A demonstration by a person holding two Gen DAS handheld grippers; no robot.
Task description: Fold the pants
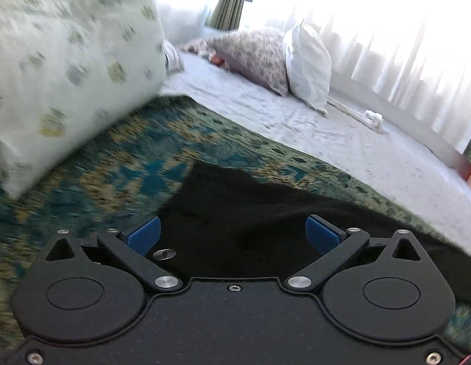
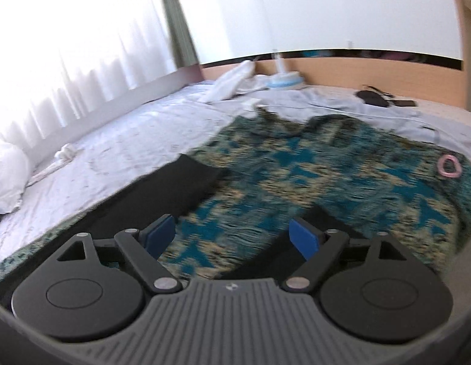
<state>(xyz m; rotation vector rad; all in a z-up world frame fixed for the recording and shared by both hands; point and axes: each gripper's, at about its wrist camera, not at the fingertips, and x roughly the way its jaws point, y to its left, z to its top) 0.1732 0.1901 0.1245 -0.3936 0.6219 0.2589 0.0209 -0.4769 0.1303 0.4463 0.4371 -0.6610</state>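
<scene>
Both wrist views are showing black pants lying flat on a teal-and-tan patterned blanket spread over a bed with a pale sheet. Left gripper is hanging above the pants with its two blue pads spread wide, nothing between them, not touching the cloth. Right gripper is likewise spread wide and empty, hovering over the blanket with dark pants fabric lying to either side of its view. Only the left view is showing pillows, three counted: one big pale spotted pillow at left sitting on the blanket, one grey floral pillow and one white pillow leaning together further back near the sheer curtain. Only the right view is showing the wooden bed board, one pink ring on the blanket's right edge, one white-and-blue round object by the board, some white cloth bunched beside it, and a small dark item on the sheet. Both views are blurred, so fine detail is unclear. One small white bundle is lying on the sheet near the curtain.
</scene>
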